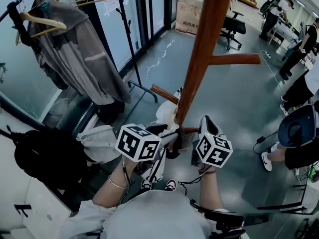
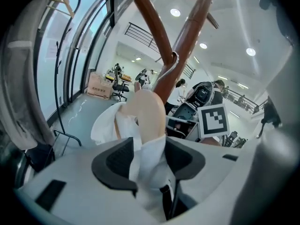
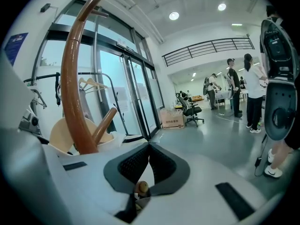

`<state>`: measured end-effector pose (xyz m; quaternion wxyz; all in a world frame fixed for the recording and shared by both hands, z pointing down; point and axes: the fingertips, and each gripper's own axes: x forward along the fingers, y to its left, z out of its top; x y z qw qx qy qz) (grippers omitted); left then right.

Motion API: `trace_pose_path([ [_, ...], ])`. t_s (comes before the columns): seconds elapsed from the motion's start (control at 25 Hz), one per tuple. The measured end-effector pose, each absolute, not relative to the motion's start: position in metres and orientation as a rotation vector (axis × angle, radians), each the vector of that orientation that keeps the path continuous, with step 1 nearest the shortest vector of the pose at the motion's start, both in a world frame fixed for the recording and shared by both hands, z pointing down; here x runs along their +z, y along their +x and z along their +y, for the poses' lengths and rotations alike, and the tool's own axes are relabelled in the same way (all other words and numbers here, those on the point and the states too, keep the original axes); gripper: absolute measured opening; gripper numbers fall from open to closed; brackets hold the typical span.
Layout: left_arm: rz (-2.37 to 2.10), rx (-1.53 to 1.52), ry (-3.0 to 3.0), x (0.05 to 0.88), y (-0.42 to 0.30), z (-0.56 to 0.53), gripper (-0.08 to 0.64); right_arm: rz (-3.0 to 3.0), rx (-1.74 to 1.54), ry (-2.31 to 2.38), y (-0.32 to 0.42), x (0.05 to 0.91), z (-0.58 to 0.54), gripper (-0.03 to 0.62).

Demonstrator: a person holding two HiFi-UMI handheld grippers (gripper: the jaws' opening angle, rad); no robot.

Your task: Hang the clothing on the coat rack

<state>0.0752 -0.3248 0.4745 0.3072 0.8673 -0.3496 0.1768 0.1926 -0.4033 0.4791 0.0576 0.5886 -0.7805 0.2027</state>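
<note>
The brown wooden coat rack [image 1: 199, 59] rises in front of me, its pole [image 2: 183, 46] forking into pegs. A white garment [image 1: 166, 114] hangs bunched at the pole's left side, draped over a smooth beige piece [image 2: 146, 114]. My left gripper [image 1: 169, 136] is at the garment with its jaws wide apart. White cloth [image 2: 149, 161] lies loose between the pads of the left gripper [image 2: 150, 156]. My right gripper [image 1: 205, 125] sits just right of the pole [image 3: 75, 78]. The right gripper [image 3: 149, 149] has its pad tips together on a thin white fold with a small brown button [image 3: 141, 187].
A clothes rail at the left carries a grey coat [image 1: 75, 54] on a wooden hanger. A black bag [image 1: 45, 158] lies at the lower left. An office chair [image 1: 233, 26], a cardboard box [image 1: 188, 15] and several people [image 1: 299, 49] are at the back and right.
</note>
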Motion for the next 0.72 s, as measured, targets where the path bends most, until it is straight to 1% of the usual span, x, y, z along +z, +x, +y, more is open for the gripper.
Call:
trace_pose_path([
  [0.72,-1.255,0.112,2.226,0.434,0.043,-0.317,0.190,-2.481,0.579,1.564,0.172,0.475,-0.397,0.023],
])
